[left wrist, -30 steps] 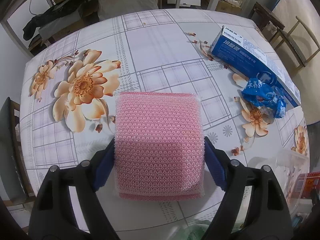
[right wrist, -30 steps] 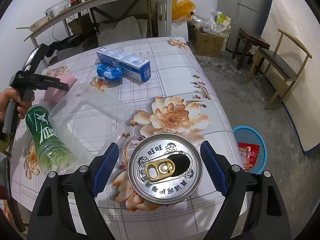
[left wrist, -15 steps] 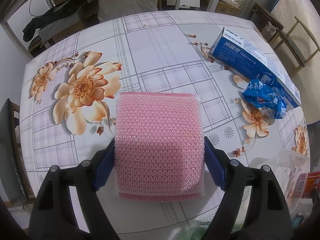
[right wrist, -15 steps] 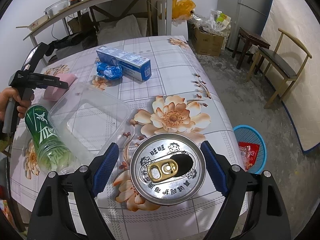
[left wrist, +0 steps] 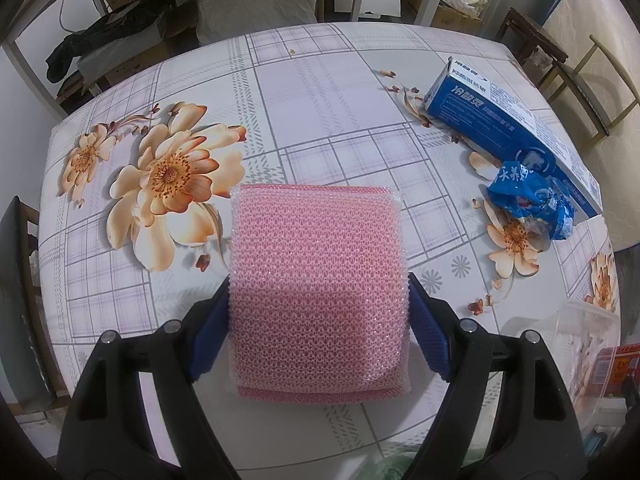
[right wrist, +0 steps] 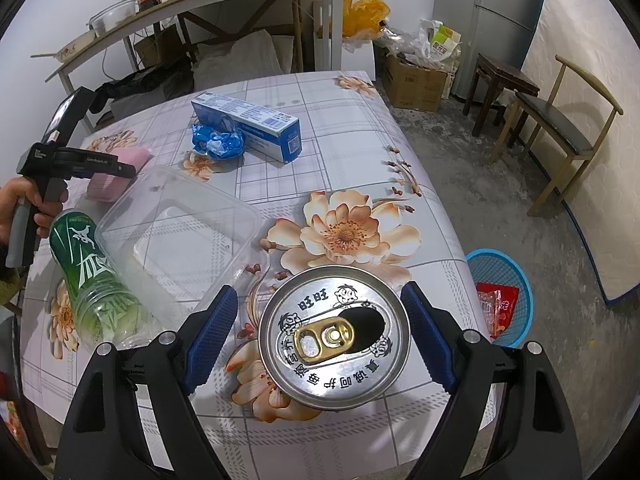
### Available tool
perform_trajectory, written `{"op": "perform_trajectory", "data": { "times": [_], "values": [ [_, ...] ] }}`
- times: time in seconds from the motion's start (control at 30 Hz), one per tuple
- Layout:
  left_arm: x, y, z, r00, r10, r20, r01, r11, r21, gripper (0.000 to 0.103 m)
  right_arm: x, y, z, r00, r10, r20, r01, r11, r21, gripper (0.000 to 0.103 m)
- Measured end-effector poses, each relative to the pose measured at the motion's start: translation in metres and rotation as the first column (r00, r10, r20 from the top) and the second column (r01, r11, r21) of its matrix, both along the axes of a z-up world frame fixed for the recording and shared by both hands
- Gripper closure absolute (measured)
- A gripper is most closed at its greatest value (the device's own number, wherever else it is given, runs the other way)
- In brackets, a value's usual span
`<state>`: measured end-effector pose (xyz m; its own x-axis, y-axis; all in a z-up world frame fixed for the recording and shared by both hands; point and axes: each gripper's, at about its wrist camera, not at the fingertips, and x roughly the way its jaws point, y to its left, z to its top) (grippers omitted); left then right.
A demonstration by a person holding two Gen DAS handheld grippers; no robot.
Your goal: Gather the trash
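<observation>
My left gripper (left wrist: 319, 320) has its blue ribbed pads pressed on both flanks of a square pink mesh sponge (left wrist: 318, 280) lying on the glossy floral tablecloth (left wrist: 320, 92). My right gripper (right wrist: 320, 330) stands wide around a round aluminium can (right wrist: 335, 336), gaps either side; a blue basket (right wrist: 516, 280) sits at three o'clock.
</observation>
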<state>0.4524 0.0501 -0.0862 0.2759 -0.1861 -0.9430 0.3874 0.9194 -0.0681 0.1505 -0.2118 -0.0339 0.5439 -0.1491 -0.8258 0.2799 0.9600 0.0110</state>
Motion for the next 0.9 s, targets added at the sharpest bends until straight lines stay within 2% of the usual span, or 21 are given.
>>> {"op": "perform_trajectory", "data": {
  "times": [0.33,0.57,0.63,0.73,0.9],
  "values": [
    [-0.002,0.002,0.001,1.000,0.007,0.012,-0.007,1.000,0.006,0.027,0.000,0.000,0.000,1.000,0.000,0.006,0.000,1.000,0.001,0.023],
    [-0.001,0.006,0.003,1.000,0.023,0.018,-0.023,1.000,0.000,0.029,-0.004,-0.003,-0.001,1.000,-0.004,0.025,0.003,1.000,0.013,0.040],
    [-0.002,0.011,0.005,0.999,0.036,0.020,-0.036,0.999,-0.009,0.030,-0.005,-0.004,-0.001,1.000,0.003,0.030,-0.003,1.000,0.019,0.040],
    [-0.005,0.022,0.013,0.997,0.069,0.039,-0.068,0.998,-0.018,0.030,-0.006,-0.004,-0.001,0.999,0.024,0.037,-0.024,1.000,0.018,0.040],
    [-0.021,0.052,0.047,0.980,0.166,0.111,-0.158,0.984,-0.077,0.030,-0.009,-0.011,0.003,0.997,0.048,0.059,-0.052,0.997,0.054,0.040]
  ]
}}
